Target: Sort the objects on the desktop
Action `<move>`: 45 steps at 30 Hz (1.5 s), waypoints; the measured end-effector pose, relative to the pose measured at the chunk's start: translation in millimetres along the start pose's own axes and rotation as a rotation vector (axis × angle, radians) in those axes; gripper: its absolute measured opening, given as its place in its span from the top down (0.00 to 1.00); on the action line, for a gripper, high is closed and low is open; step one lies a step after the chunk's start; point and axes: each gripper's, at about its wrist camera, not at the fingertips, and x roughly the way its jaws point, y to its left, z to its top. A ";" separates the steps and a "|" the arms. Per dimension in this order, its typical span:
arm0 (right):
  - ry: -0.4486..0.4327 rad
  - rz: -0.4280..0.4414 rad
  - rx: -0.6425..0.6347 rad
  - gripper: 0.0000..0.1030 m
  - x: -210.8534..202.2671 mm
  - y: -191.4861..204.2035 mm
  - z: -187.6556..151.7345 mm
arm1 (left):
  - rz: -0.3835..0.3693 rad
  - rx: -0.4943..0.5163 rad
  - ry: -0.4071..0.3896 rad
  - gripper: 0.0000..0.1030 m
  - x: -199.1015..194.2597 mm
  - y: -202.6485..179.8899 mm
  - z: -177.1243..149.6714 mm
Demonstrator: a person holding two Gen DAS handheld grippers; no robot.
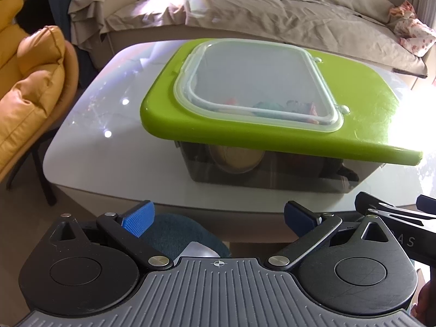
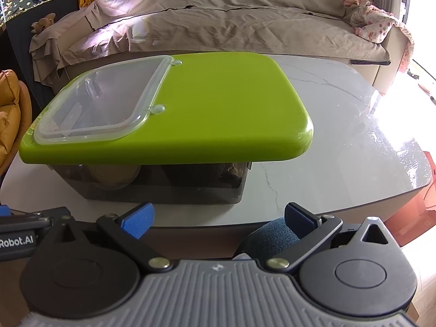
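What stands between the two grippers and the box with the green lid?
Nothing visible does. Both the left gripper and the right gripper are open and held back from the table's near edge; only bare tabletop lies before the storage box under its green lid.

Your right gripper hangs at the near edge of the table, jaws spread wide with nothing between them. Beyond the gripper stands a dark box under a green lid; the lid overhangs the box toward your right. A clear hatch sits at the lid's left end. A draped sofa lies beyond the box.
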 end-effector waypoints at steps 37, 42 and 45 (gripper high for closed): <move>0.010 0.001 0.001 0.00 4.5 2.6 0.0 | 0.003 0.010 0.020 0.00 3.2 -2.2 -0.2; 0.011 -0.001 0.002 0.00 4.8 2.0 0.9 | 0.005 0.008 0.018 0.00 3.9 -1.3 1.3; 0.012 -0.003 0.002 0.00 5.6 2.1 1.4 | 0.006 0.009 0.018 0.00 4.8 -0.8 2.5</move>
